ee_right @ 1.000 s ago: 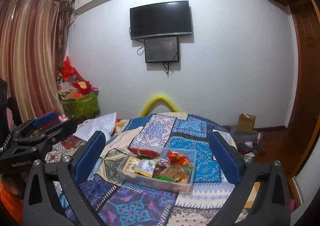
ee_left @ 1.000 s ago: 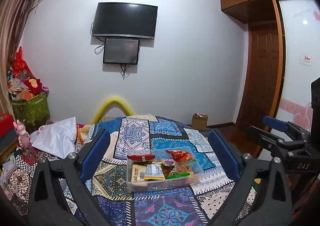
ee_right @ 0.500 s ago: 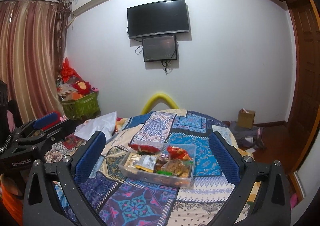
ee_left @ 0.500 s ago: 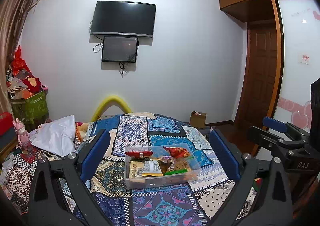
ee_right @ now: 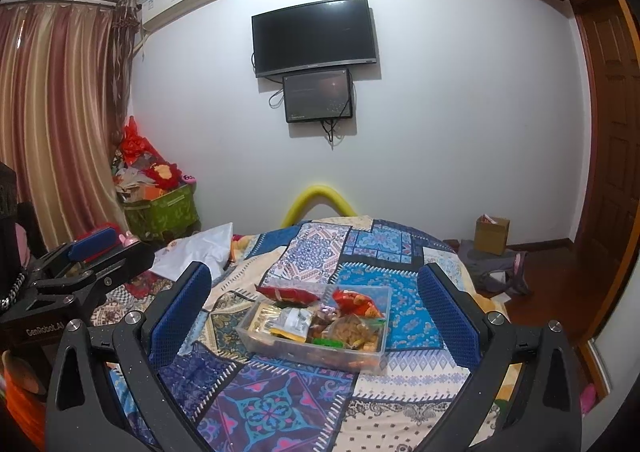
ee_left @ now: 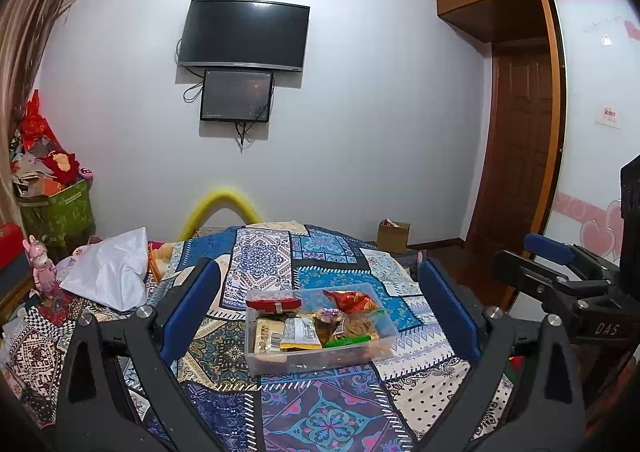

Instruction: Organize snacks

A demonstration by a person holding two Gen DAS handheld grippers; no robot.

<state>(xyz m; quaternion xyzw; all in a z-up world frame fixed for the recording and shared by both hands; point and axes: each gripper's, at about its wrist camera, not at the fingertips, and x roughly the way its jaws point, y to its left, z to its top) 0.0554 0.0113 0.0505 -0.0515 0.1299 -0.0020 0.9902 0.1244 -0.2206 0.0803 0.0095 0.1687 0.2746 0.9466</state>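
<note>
A clear plastic bin [ee_left: 320, 356] is seen resting on the patchwork bedspread [ee_left: 320, 416], roughly at the middle of the bed. The bin is filled with snack packets: a red packet [ee_left: 274, 304] lies across its far left rim, a yellow-and-white packet [ee_left: 298, 334] lies flat inside it, a red-orange bag [ee_left: 350, 299] is propped at its far side, and a green wrapper [ee_left: 346, 340] lies near its front wall.

The left gripper [ee_left: 320, 312] is held above the bedspread on the near side of the bin, jaws spread wide, nothing between the blue pads [ee_left: 190, 310]. The right gripper [ee_right: 314, 312] is likewise held short of the bin, splayed and empty; neither is touching the bin.

A crumpled white cloth [ee_left: 110, 272] is noted left of the bin, on the bed's edge. Beyond the bin, a wall-mounted television [ee_left: 244, 35] and a smaller screen [ee_left: 236, 95] below it are visible.
</note>
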